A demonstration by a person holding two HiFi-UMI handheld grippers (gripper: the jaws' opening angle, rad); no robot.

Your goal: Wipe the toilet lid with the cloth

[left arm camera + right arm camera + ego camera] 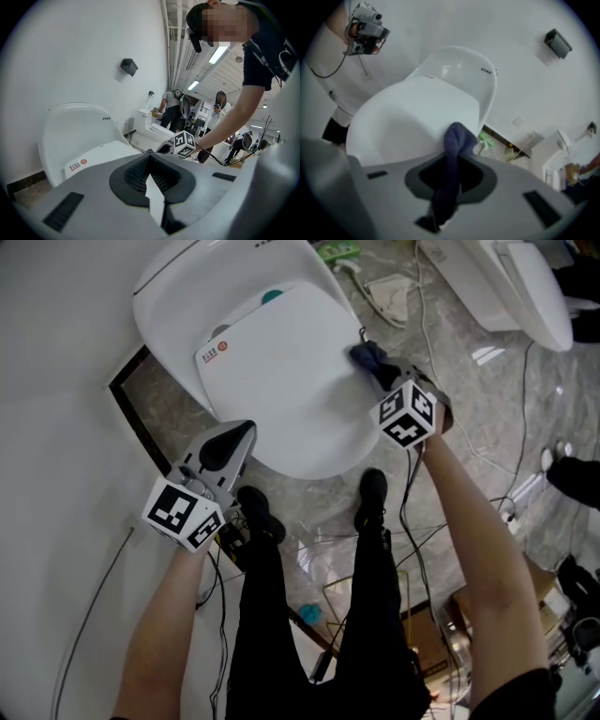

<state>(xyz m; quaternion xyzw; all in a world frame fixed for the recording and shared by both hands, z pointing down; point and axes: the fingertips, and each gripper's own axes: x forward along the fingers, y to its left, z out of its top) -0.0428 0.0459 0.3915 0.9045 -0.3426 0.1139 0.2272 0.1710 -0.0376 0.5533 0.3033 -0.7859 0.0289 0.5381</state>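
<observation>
The white toilet lid (281, 381) lies closed on the wall-mounted toilet (178, 277). A dark blue cloth (367, 357) rests bunched on the lid's right edge, and my right gripper (380, 371) is shut on it. In the right gripper view the cloth (452, 154) runs up between the jaws and presses on the lid (408, 122). My left gripper (234, 442) hovers at the lid's front left rim, shut with nothing in it. In the left gripper view the lid (101, 157) lies ahead and the right gripper's marker cube (184, 143) shows beyond it.
A white wall (56, 427) is at the left. Cables (422, 540) trail over the marble floor (441, 324) round the person's shoes (373, 488). A second toilet (516, 282) stands at the upper right. A green item (337, 251) lies near the toilet base. Other people stand far off (168, 105).
</observation>
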